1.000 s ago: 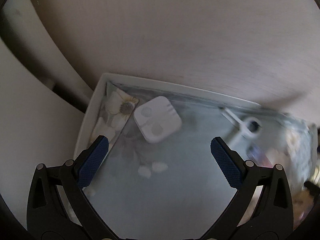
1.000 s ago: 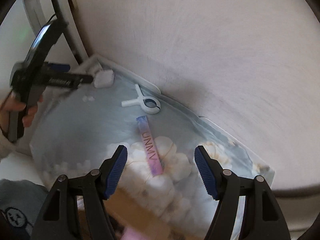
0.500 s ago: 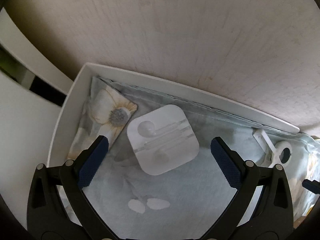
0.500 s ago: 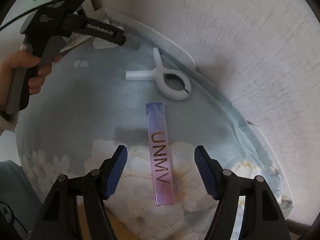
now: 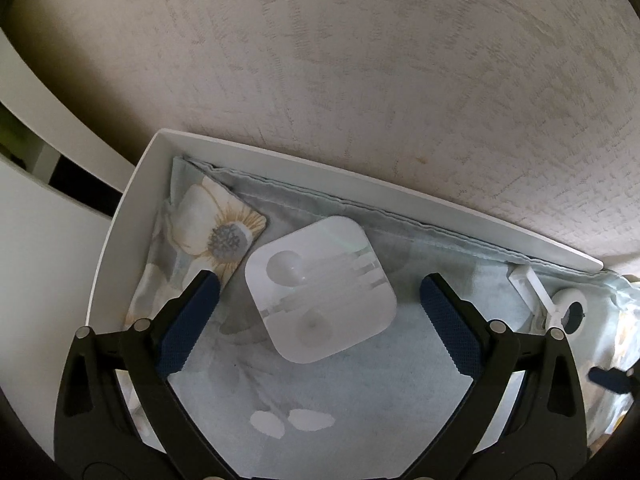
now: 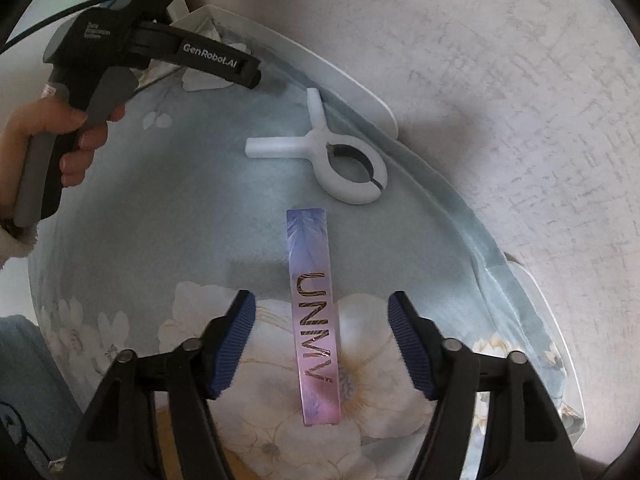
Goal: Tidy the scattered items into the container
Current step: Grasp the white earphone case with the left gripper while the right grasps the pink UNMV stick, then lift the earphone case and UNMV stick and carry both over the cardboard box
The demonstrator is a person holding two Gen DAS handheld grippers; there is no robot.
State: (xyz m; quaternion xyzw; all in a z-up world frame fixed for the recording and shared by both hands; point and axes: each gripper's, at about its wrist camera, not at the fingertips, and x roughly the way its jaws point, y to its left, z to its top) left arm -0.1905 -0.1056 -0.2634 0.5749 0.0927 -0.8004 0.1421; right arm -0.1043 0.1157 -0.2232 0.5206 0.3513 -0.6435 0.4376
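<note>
A white square earphone case lies on a pale blue floral cloth near the corner of a white tray. My left gripper is open, its blue pads on either side of the case and just above it. In the right wrist view a flat pink-purple bar marked "UNNY" lies on the cloth. My right gripper is open and straddles the bar's near half. A white ring-shaped clip lies beyond the bar and also shows in the left wrist view.
The tray's white rim runs along the far side against a textured beige wall. The left gripper's black body, held by a hand, reaches over the tray's far left corner. A brown surface shows at the cloth's near edge.
Both grippers have moved closer and lower. The earphone case now sits between the left pads. The pink bar now sits between the right pads. Both stay open.
</note>
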